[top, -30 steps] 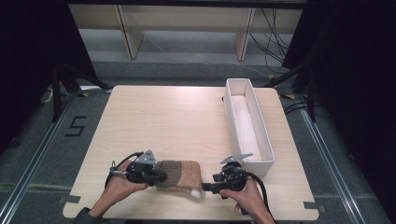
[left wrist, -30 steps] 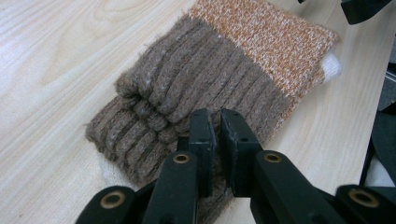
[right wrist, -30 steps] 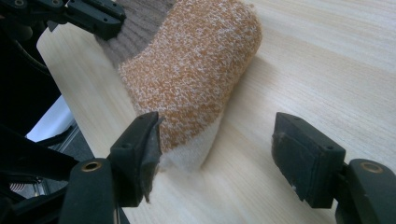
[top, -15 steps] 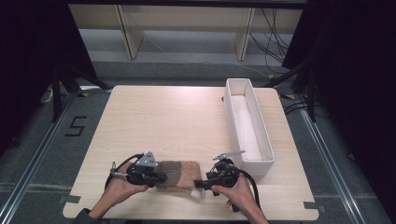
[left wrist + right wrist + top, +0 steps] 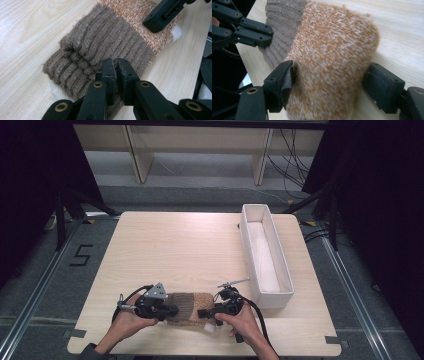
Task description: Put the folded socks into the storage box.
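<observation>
— Pale wooden table (image 5: pixel 200 250), white tray (image 5: pixel 265 255) at its right; where's the sock?

— Knitted sock (image 5: pixel 192 306) lies flat near the front edge. My left gripper (image 5: pixel 172 310) is pinching its brown ribbed cuff (image 5: pixel 100 50).

— And your right?

— My right gripper (image 5: pixel 201 312) has just been spreading its jaws; they straddle the orange foot (image 5: pixel 332 57) without squeezing.

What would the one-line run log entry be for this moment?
item: brown and orange knitted sock flat on light wooden table | left gripper: shut on brown ribbed cuff | right gripper: jaws just opening, astride orange end
</observation>
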Demonstrator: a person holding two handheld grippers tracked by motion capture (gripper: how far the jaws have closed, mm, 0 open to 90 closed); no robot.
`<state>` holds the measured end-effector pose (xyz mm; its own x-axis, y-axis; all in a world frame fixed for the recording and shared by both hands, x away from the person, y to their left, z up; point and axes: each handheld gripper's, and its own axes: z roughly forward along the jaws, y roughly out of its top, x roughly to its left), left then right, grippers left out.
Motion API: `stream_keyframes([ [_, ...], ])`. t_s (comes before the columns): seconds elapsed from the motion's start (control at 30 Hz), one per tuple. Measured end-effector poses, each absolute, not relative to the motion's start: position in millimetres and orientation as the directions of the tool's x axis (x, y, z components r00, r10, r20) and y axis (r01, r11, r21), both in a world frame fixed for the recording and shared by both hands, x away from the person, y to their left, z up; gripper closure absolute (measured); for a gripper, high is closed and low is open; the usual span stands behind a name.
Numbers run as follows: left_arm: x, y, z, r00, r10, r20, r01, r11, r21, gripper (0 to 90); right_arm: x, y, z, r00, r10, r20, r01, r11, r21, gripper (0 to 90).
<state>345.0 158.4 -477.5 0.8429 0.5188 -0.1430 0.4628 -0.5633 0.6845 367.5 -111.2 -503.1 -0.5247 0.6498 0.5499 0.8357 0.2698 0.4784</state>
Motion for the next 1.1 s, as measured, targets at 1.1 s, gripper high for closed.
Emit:
stream_keyframes([
  [1.1,343,159,-478,0.839,0.527,-0.136,0.466,-0.567,0.679,83.4,374,-92,-509,-0.535,0.58,0.614,0.831,0.232,0.505,49.6],
])
